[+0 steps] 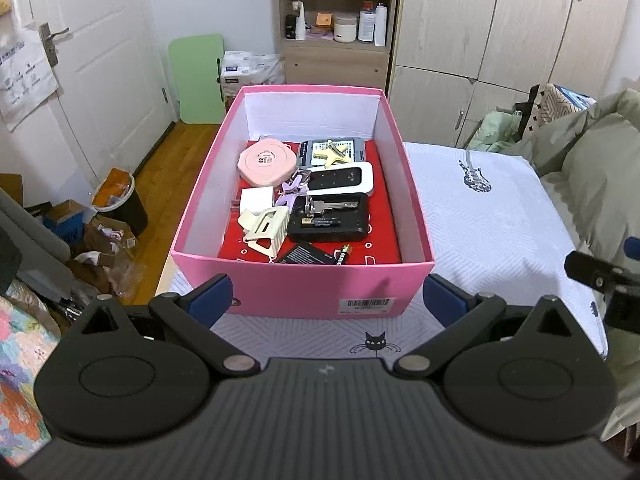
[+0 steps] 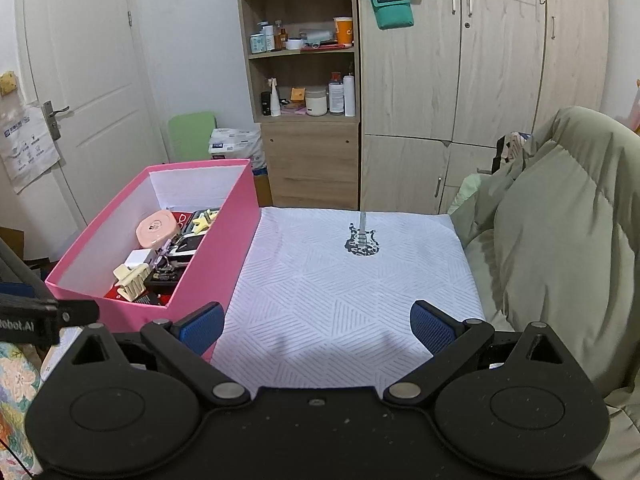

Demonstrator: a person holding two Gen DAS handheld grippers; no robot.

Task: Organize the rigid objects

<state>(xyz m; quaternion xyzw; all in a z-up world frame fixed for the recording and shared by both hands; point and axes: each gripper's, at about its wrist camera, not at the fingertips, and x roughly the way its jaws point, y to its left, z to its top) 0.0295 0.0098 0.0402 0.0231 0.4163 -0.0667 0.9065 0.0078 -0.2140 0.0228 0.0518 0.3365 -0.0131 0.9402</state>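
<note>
A pink box [image 1: 304, 292] stands on a white patterned cloth [image 1: 492, 216]. Inside it lie a round pink case [image 1: 266, 159], a cream star clip [image 1: 330, 151], a white device [image 1: 340, 178], a black tray with a key [image 1: 330, 216], a cream hair claw [image 1: 264, 228], a white adapter [image 1: 256, 200] and batteries [image 1: 344, 258]. My left gripper [image 1: 326, 298] is open and empty, just in front of the box's near wall. My right gripper [image 2: 318, 326] is open and empty over the cloth, right of the box [image 2: 216, 264].
A wooden shelf unit [image 2: 304, 80] and wardrobe [image 2: 480, 80] stand behind. A green duvet [image 2: 560, 240] lies at the right. A door [image 1: 100, 60], a bin [image 1: 120, 200] and floor clutter are at the left. A guitar print [image 2: 361, 240] marks the cloth.
</note>
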